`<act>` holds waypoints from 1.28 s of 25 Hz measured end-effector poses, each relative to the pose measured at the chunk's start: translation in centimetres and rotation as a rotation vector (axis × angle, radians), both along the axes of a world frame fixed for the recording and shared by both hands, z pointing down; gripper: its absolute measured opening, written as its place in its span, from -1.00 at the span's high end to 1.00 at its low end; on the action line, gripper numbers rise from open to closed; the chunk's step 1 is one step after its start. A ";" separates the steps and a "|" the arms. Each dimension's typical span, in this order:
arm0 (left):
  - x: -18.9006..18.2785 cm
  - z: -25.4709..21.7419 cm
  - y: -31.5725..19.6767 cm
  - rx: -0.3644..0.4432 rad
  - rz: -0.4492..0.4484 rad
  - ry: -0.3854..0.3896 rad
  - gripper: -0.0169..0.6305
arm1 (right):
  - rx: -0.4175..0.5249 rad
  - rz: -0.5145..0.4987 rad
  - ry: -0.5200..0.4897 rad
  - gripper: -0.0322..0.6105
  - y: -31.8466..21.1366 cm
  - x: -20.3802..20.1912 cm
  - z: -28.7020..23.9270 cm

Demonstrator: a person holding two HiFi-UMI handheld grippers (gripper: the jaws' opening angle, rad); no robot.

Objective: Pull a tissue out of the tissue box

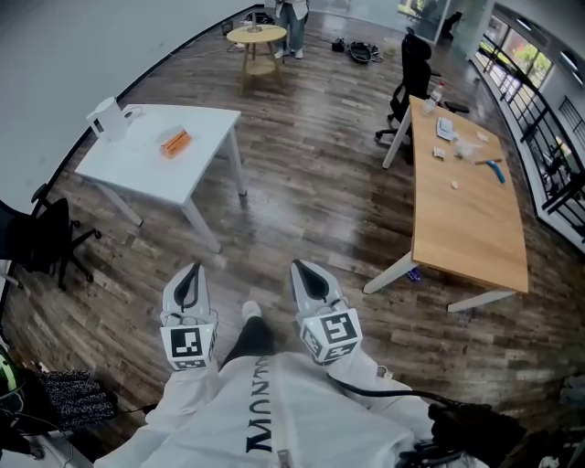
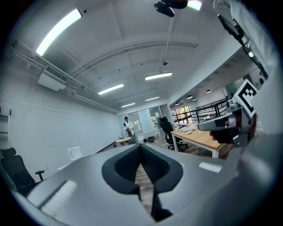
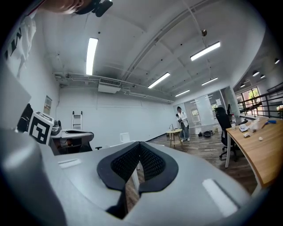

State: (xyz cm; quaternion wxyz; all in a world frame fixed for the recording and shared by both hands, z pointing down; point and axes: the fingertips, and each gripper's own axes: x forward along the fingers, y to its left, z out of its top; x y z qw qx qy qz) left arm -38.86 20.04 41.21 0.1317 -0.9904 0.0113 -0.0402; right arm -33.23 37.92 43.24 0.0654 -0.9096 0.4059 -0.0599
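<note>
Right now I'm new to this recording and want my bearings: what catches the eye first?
The grey left gripper and right gripper, both shut and empty, jut forward low in the head view above dark wood flooring. Beyond them stand a white square table at upper left, bearing an orange object, and a long light-wood desk at right.

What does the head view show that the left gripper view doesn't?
Only the head view shows the orange object lying on the white table. Only the left gripper view shows the ceiling lights overhead. Both show the wooden desk, the right gripper, the standing person and the small round table beside that person.
</note>
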 end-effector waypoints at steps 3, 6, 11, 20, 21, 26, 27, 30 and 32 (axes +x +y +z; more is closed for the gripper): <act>0.9 0.4 -0.1 -0.007 0.010 -0.008 0.96 | -0.010 0.006 -0.011 0.89 -0.1 0.7 0.4; 2.1 0.8 -0.5 -0.019 0.015 -0.009 0.96 | -0.021 0.012 -0.018 0.89 -0.4 1.6 0.8; 4.2 1.1 -1.7 -0.032 0.021 -0.006 0.96 | -0.037 0.013 -0.024 0.89 -1.7 3.6 1.1; 8.4 1.6 -5.6 -0.044 0.010 -0.024 0.96 | -0.060 -0.001 -0.048 0.89 -5.6 7.8 1.5; 8.8 1.7 -6.1 -0.045 0.008 -0.026 0.96 | -0.062 -0.003 -0.053 0.89 -6.2 8.2 1.6; 11.6 2.0 -8.6 -0.043 0.017 -0.031 0.96 | -0.074 -0.003 -0.064 0.89 -8.9 11.0 2.0; 12.2 2.0 -9.2 -0.043 0.018 -0.033 0.96 | -0.077 -0.003 -0.066 0.89 -9.5 11.5 2.0; 14.0 1.9 -11.1 -0.047 0.018 -0.033 0.96 | -0.089 -0.007 -0.064 0.89 -11.4 13.2 1.6; 15.2 1.8 -12.5 -0.050 0.010 -0.024 0.95 | -0.099 -0.011 -0.056 0.89 -12.7 14.4 1.3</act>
